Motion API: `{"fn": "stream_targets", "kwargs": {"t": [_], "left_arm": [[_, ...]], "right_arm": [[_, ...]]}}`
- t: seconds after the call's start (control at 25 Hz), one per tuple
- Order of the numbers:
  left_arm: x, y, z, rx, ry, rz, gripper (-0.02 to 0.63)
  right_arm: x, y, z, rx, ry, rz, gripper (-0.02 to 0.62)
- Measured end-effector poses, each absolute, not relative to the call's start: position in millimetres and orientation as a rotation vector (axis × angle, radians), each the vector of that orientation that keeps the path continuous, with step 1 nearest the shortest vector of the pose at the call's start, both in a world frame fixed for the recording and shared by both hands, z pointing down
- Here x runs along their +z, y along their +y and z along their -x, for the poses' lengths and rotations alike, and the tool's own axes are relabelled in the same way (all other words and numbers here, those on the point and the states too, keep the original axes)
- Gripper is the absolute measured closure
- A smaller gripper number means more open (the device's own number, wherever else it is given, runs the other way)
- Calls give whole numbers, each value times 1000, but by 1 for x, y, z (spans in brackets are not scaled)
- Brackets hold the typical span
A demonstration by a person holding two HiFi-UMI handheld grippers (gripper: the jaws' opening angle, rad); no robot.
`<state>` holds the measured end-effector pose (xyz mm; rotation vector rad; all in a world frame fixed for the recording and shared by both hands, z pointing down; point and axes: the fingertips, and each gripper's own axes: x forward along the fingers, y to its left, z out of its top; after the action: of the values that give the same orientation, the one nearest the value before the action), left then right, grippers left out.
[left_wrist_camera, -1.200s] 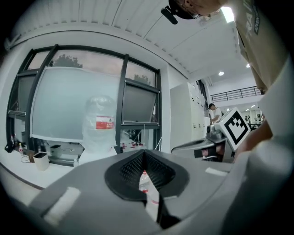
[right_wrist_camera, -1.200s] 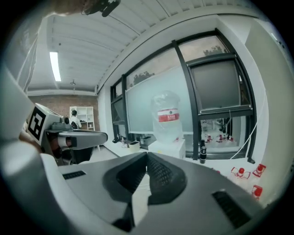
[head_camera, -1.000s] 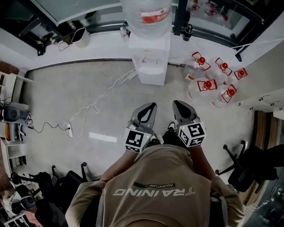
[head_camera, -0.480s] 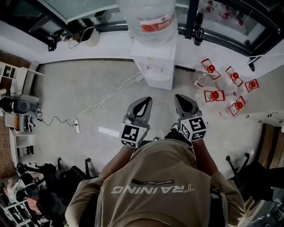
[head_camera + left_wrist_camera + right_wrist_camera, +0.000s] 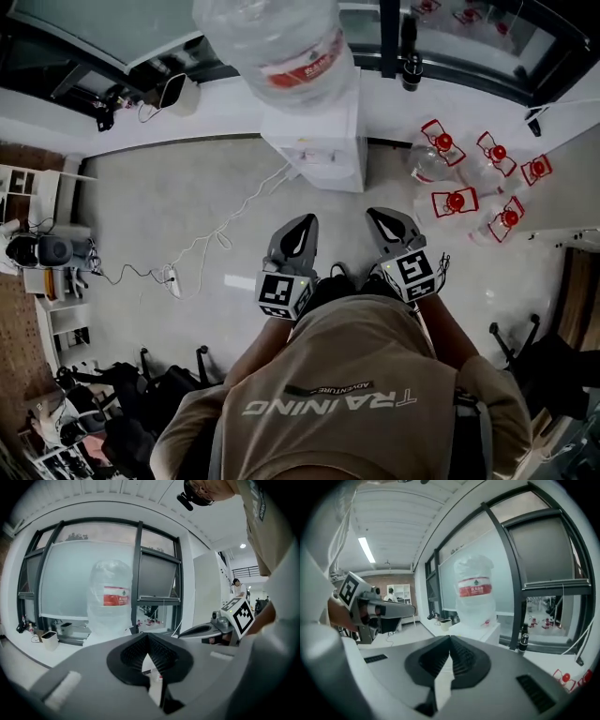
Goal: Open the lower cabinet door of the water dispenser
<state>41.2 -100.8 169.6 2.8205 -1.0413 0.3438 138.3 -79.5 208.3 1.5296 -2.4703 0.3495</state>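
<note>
Left hand-held gripper (image 5: 304, 225) and right hand-held gripper (image 5: 382, 217), side by side above the floor (image 5: 187, 187). The jaws of each are closed, with nothing between them. The dispenser (image 5: 323, 141), with a bottle (image 5: 281, 47) on top, stands at the wall ahead, apart from both. From above, its lower door cannot be made out.

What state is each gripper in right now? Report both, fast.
Grey left gripper: closed, holding nothing.
Grey right gripper: closed, holding nothing.
</note>
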Motion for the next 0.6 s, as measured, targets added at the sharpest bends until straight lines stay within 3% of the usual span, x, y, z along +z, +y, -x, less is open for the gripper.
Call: {"fn": "stream_targets", "kwargs": {"t": [0.32, 0.6], "left_arm": [[169, -144, -28, 299, -932, -2933, 611], [227, -171, -2, 356, -880, -2901, 611]], "right_arm": [[207, -95, -103, 382, -2424, -1531, 588], [246, -95, -90, 396, -2261, -1538, 588]]}}
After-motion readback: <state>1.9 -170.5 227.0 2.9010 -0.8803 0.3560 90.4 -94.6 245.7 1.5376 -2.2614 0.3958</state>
